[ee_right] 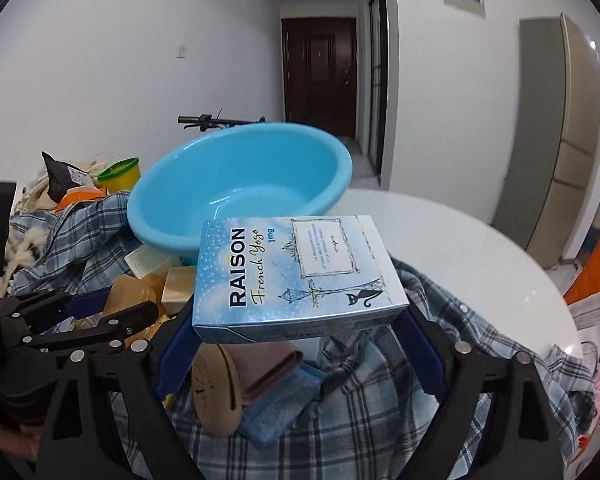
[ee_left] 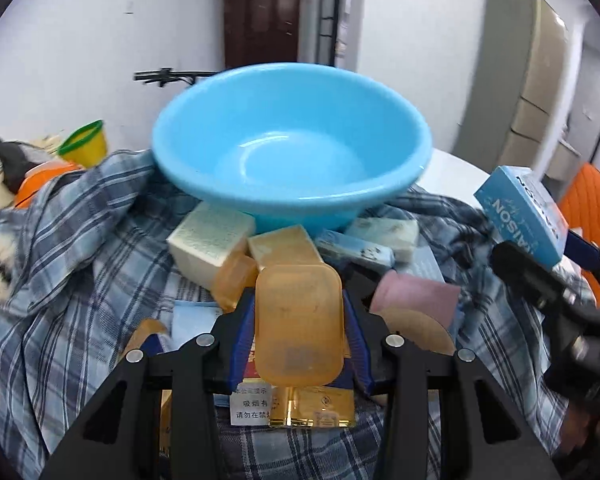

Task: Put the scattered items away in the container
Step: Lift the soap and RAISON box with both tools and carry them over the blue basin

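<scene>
- Blue basin (ee_left: 292, 148) stands straight ahead of both my grippers, propped on the plaid shirt (ee_left: 80, 248) with its open mouth tipped toward me; it looks bare inside.
- My left gripper (ee_left: 300, 320) is clamped on an amber translucent case (ee_left: 298, 324), its long axis running away from me toward the basin, both blue pads pressed to its long sides.
- My right gripper (ee_right: 300, 320) grips a pale blue RAISON cigarette box (ee_right: 296, 276) held flat, its long axis lying crosswise between the fingers, printed face up.
- Seen from the right wrist, the box's far edge overlaps the basin's near rim, so I judge the right hand the nearer of the two; the left sits lower and further back, above the heap.
- Between the left gripper and the basin lie more scattered things: a cream box (ee_left: 208, 236), a gold box (ee_left: 284, 244), pale blue packs (ee_left: 356, 252), and a pink pouch (ee_left: 414, 296).
- Beyond the shirt's right edge the white round table (ee_right: 460, 248) is bare.
- Both loads need carrying forward and up over the near rim before letting go; nothing has been dropped in yet.
</scene>
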Motion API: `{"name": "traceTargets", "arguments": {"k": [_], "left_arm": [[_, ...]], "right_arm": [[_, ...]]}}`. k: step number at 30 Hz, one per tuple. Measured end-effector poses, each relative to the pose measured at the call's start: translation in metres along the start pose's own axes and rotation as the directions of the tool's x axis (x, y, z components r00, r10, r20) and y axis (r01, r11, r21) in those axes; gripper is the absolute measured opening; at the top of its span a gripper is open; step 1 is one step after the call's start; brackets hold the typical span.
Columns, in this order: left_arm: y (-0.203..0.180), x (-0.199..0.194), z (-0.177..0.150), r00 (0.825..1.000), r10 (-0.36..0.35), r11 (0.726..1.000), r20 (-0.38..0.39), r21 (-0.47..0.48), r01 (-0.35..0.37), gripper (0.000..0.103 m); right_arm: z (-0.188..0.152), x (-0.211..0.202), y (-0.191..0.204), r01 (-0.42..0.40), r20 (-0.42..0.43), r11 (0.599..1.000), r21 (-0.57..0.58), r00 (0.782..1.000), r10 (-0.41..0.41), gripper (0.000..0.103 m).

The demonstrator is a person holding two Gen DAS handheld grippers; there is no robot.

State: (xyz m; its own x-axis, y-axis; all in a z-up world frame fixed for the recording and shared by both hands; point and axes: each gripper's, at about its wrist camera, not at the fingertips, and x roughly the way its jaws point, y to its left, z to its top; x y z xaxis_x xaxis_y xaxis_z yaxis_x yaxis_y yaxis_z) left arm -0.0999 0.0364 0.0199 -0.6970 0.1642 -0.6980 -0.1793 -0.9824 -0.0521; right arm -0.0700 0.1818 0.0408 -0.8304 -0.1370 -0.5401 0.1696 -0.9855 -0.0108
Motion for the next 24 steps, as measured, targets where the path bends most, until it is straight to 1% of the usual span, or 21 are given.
{"name": "traceTargets", "arguments": {"k": [3,4,7,9,13,15,19,21,24], "left_arm": [[0.001,-0.007,0.0,0.998,0.055,0.998,0.036,0.011,-0.055,0.044],[0.002,-0.009,0.0,0.997,0.058,0.998,0.042,0.009,-0.059,0.044],[0.007,-0.011,0.002,0.997,0.055,0.998,0.048,-0.006,-0.055,0.044],[0.008,-0.014,0.006,0.997,0.051,0.999,0.055,0.001,-0.051,0.044],[0.01,-0.027,0.024,0.994,0.042,0.999,0.103,-0.003,-0.042,0.044],[0.01,-0.042,0.038,0.986,0.049,0.999,0.158,-0.005,-0.049,0.044],[0.011,-0.071,0.059,0.966,0.052,0.999,0.254,-0.009,-0.051,0.044],[0.012,-0.087,0.068,0.951,0.057,0.998,0.303,-0.012,-0.056,0.044],[0.011,-0.103,0.075,0.933,0.076,0.997,0.352,-0.011,-0.077,0.044]], "right_arm": [[-0.001,-0.002,0.013,0.031,0.019,0.999,-0.042,0.999,-0.031,0.089],[-0.001,-0.001,0.014,0.028,0.015,0.999,-0.045,1.0,-0.027,0.089],[0.001,0.002,0.012,0.004,-0.001,1.0,-0.02,1.0,-0.004,0.089],[0.006,0.0,0.01,0.006,0.008,1.0,-0.015,1.0,-0.006,0.089],[0.029,-0.014,0.006,0.01,0.087,1.0,-0.006,0.996,-0.01,0.089],[0.044,-0.025,0.005,0.014,0.146,1.0,-0.002,0.989,-0.013,0.089],[0.071,-0.049,0.005,0.01,0.257,1.0,0.013,0.966,-0.013,0.089],[0.08,-0.057,0.006,0.012,0.298,1.0,0.015,0.954,-0.016,0.089],[0.085,-0.069,0.004,0.004,0.334,1.0,0.022,0.943,-0.011,0.089]]}}
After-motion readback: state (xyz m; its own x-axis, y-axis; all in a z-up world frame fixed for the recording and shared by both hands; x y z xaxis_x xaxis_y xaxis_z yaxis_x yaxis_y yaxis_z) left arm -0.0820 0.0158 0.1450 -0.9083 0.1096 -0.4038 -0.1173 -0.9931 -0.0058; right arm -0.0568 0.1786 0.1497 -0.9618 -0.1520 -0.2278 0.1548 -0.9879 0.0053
